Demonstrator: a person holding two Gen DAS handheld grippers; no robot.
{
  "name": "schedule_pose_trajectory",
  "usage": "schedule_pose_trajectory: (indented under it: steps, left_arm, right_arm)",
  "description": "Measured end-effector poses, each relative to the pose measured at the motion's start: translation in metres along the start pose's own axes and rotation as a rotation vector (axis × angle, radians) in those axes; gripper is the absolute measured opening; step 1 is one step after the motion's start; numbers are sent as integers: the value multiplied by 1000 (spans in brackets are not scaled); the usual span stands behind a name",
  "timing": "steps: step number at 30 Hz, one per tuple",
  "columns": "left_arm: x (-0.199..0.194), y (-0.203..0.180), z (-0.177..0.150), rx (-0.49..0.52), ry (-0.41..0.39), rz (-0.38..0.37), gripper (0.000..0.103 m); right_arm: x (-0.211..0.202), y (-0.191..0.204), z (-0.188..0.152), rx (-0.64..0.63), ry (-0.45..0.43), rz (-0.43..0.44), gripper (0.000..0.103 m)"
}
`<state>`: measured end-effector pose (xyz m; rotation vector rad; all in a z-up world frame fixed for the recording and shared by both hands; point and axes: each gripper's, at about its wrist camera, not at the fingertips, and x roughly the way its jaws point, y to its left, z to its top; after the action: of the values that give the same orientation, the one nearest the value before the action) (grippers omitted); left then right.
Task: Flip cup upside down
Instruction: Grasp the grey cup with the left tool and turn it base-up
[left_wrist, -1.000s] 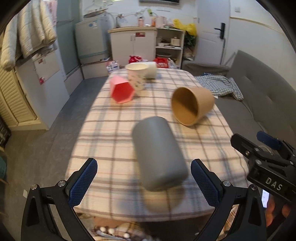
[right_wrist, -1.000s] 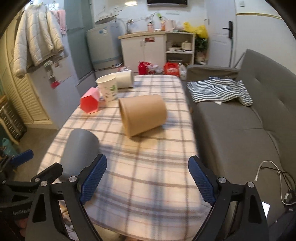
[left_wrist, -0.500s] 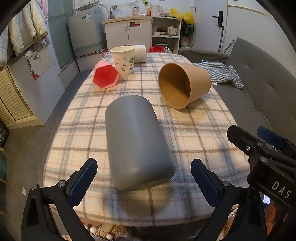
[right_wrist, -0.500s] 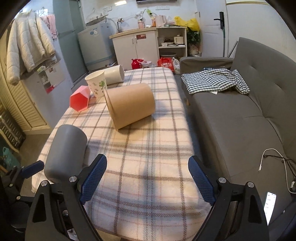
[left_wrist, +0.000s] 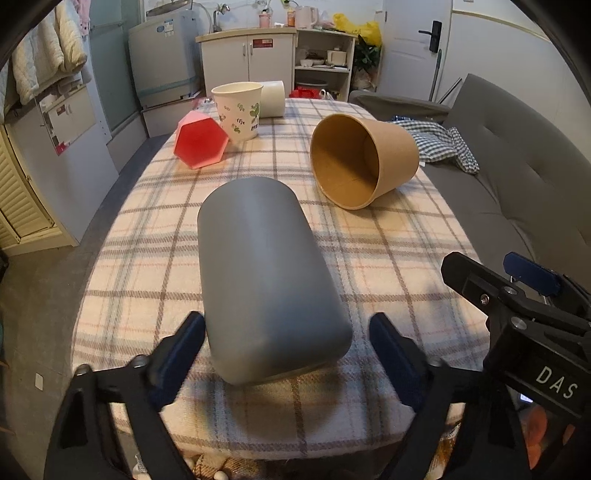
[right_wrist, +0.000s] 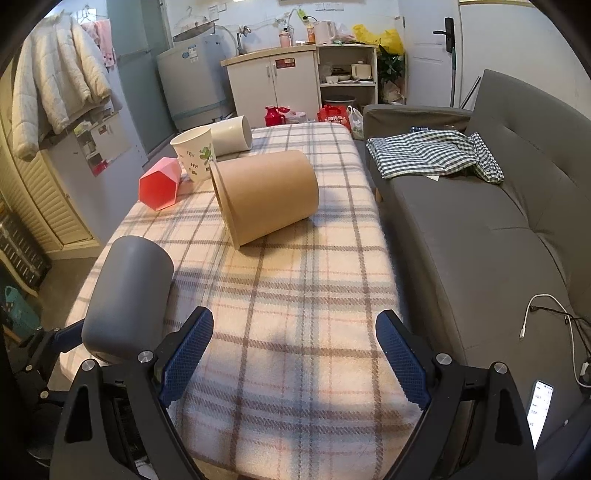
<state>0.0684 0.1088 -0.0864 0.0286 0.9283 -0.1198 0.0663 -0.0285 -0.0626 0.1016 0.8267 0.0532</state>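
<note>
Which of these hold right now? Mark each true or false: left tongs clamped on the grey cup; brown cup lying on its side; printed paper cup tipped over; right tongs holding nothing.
1. The left tongs are clamped on the grey cup. False: they are open, fingers either side of it.
2. The brown cup lies on its side. True.
3. The printed paper cup is tipped over. False: it stands upright.
4. The right tongs hold nothing. True.
</note>
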Motion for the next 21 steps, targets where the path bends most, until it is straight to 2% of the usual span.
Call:
schedule_pose_trajectory:
  steps: [3, 8, 16, 21]
  left_arm:
    - [-2, 3, 0, -1, 2, 3, 77]
    - [-8, 8, 0, 9, 14, -9, 77]
    - [-27, 9, 14, 114, -38, 55, 77]
    - [-29, 24, 26, 79, -40, 50, 76]
  right_arm:
    - [0, 2, 0, -5, 1, -4, 90]
    - [0, 7, -2, -17, 13, -12, 90]
    - [-5, 3, -1, 16, -14, -4, 90]
    - [-9, -1, 0, 35, -37, -11, 90]
